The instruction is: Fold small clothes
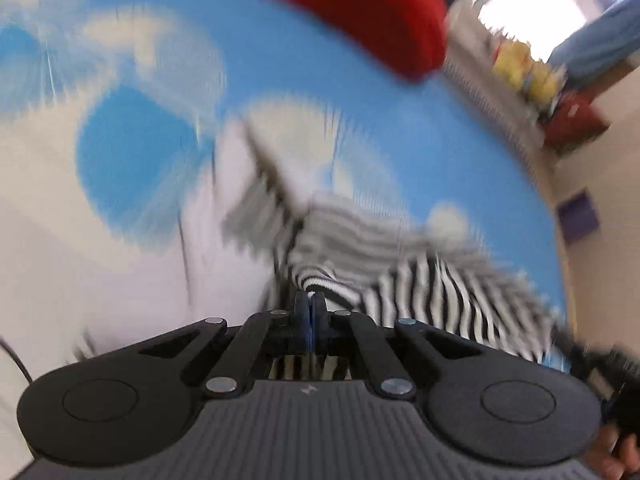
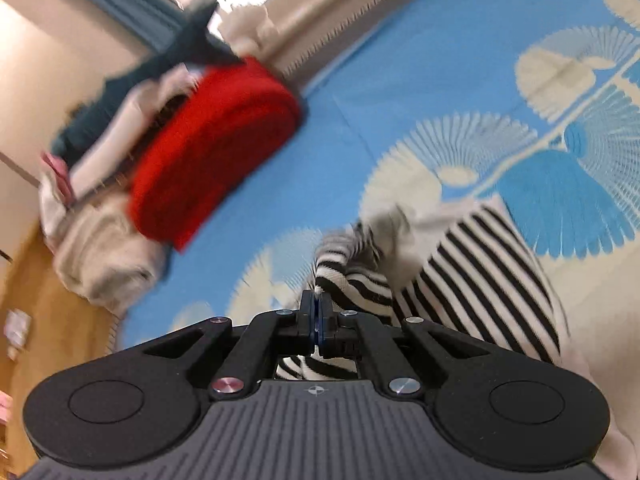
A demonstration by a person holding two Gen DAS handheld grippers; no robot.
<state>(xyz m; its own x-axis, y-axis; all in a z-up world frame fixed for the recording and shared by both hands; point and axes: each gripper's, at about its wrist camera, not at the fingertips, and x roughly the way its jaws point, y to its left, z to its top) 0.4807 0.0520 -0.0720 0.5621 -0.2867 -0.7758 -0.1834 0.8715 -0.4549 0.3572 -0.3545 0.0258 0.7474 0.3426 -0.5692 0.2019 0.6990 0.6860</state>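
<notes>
A small black-and-white striped garment (image 1: 432,288) lies on a blue and cream patterned cloth (image 1: 280,72). My left gripper (image 1: 310,300) is shut on an edge of the striped garment, which spreads away to the right; the view is blurred by motion. In the right wrist view my right gripper (image 2: 319,304) is shut on another bunched edge of the same striped garment (image 2: 480,280), which trails to the right over the patterned cloth (image 2: 400,80). Striped fabric shows between the jaws of both grippers.
A folded red garment (image 2: 212,148) sits at the left on a pile of white, grey and dark clothes (image 2: 104,256); the red garment also shows in the left wrist view (image 1: 360,12). Yellow soft toys (image 1: 524,68) and a red box (image 1: 576,120) stand beyond the cloth's edge.
</notes>
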